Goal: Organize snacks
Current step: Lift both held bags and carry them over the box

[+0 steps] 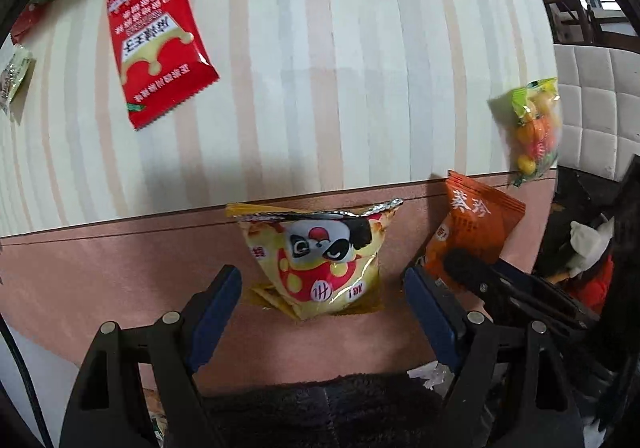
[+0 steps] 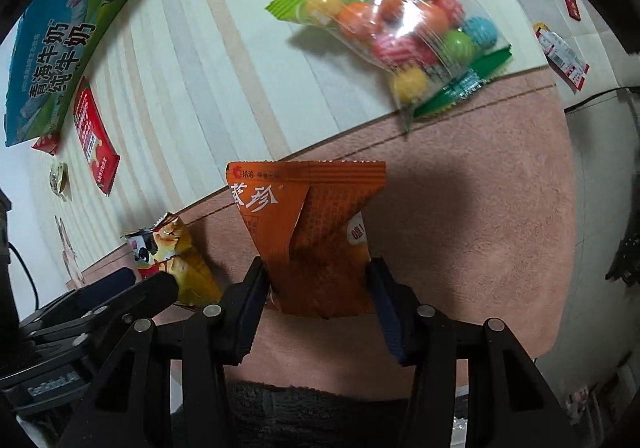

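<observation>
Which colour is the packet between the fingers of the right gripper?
Orange: the packet has white characters, clearest in the right wrist view.

Orange packet point(image 2: 308, 232) upright, yellow panda packet point(image 1: 316, 260) beside

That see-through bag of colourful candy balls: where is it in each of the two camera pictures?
Left wrist view: bag of candy balls at the far right, on the striped cloth's edge.
Right wrist view: bag of candy balls top centre, large.
Shared landmark: the orange packet, just below the bag in both.

Probably a home: striped tablecloth point(image 1: 320, 48), tufted sofa point(image 1: 592, 88), dining chairs point(image 1: 576, 8).
</observation>
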The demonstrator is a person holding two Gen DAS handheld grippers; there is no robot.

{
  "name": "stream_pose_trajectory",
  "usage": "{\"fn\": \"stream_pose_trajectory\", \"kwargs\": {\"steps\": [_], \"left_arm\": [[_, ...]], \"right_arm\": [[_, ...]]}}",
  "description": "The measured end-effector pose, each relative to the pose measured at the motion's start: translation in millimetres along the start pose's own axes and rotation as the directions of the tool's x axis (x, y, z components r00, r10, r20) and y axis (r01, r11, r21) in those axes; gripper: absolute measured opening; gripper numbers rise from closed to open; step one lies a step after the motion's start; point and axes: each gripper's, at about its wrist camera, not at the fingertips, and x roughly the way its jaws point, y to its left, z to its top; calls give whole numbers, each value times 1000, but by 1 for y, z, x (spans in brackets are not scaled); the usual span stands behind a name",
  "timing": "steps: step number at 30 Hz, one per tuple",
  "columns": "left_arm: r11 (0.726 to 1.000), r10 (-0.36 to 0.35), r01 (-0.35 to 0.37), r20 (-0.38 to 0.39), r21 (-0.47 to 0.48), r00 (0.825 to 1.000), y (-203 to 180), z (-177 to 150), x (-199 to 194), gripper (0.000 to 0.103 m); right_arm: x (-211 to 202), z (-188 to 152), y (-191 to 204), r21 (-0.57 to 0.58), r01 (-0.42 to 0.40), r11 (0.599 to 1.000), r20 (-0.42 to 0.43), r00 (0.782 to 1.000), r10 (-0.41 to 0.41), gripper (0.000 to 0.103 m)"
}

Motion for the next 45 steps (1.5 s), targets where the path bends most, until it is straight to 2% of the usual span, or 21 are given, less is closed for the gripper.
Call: {"fn": "stream_pose_trajectory", "kwargs": {"steps": [9,17,19,20,27,34,40,45], "left_arm": [[999,32,-32,13,-9,999,-4,11,13,83],[999,51,-51,17,-19,999,8,22,25,83],[999,50,-50,14,-14,999,12,21,30,71],[998,57,-57,8,-10,998,13,21,33,69],[998,68,-68,35,3,997,13,15,39,66],[997,77,-78,54,16,996,9,8,27,55],[998,64,-65,98,11,993,13,4,4,53],[1000,22,-24,152,9,988,20,1,-32,53]], "right_arm": [[2,-1,-13,18,21,1000,8,1000,-21,57],[12,3,2,10,52,999,5,999,-52,57],[14,4,5,6,63,998,5,998,-63,57],[14,4,6,4,66,998,6,998,-66,57],[17,3,20,-10,91,996,22,996,-91,56],[15,-5,38,-46,103,994,51,994,-101,47],[8,-3,53,-60,65,996,56,997,-62,45],[-9,2,71,-80,7,997,59,998,-2,45]]}}
